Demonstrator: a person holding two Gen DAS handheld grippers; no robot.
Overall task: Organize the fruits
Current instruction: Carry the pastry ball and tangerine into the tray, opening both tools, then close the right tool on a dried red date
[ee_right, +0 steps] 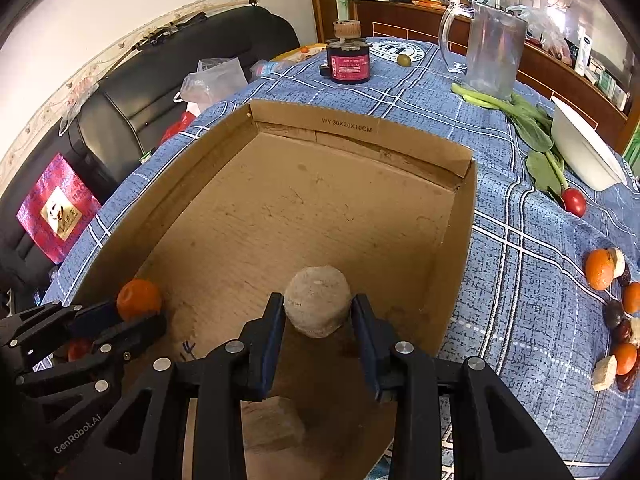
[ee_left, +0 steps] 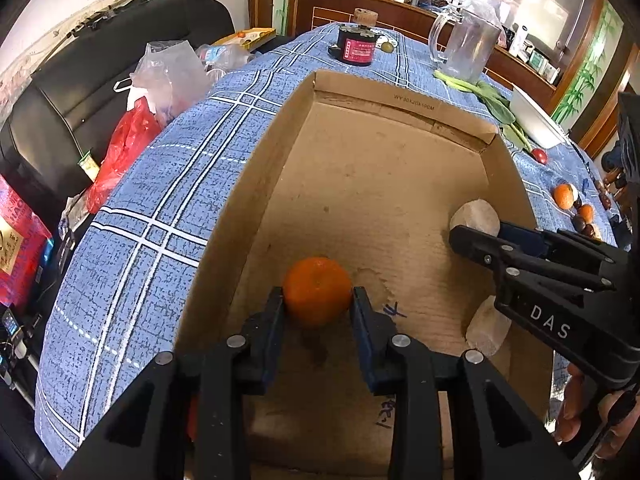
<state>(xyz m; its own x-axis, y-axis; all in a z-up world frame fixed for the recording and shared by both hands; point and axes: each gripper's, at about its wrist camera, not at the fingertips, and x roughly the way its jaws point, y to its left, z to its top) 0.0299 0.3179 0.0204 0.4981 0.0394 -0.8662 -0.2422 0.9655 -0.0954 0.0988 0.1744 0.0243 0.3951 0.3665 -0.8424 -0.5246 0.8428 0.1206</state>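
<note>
An open cardboard box [ee_left: 260, 168] [ee_right: 460, 216] lies on the blue plaid tablecloth. My left gripper [ee_left: 318, 300] is shut on an orange mandarin [ee_left: 318, 296] inside the box near its left wall; both also show in the right wrist view, the gripper [ee_right: 132, 322] and the mandarin [ee_right: 138, 298]. My right gripper [ee_right: 318, 306] is shut on a pale beige round piece [ee_right: 318, 306] low in the box, also seen in the left wrist view [ee_left: 476, 214]. A second beige piece [ee_right: 272, 424] [ee_left: 488, 326] lies on the box floor below it.
A row of mandarins, dark dates and beige pieces [ee_right: 616, 312] [ee_left: 576, 208] lies right of the box. A red tomato [ee_right: 574, 202], leafy greens [ee_right: 528, 120], a white dish [ee_right: 584, 152], a glass jug [ee_right: 492, 48] and a dark jar [ee_right: 348, 60] stand behind.
</note>
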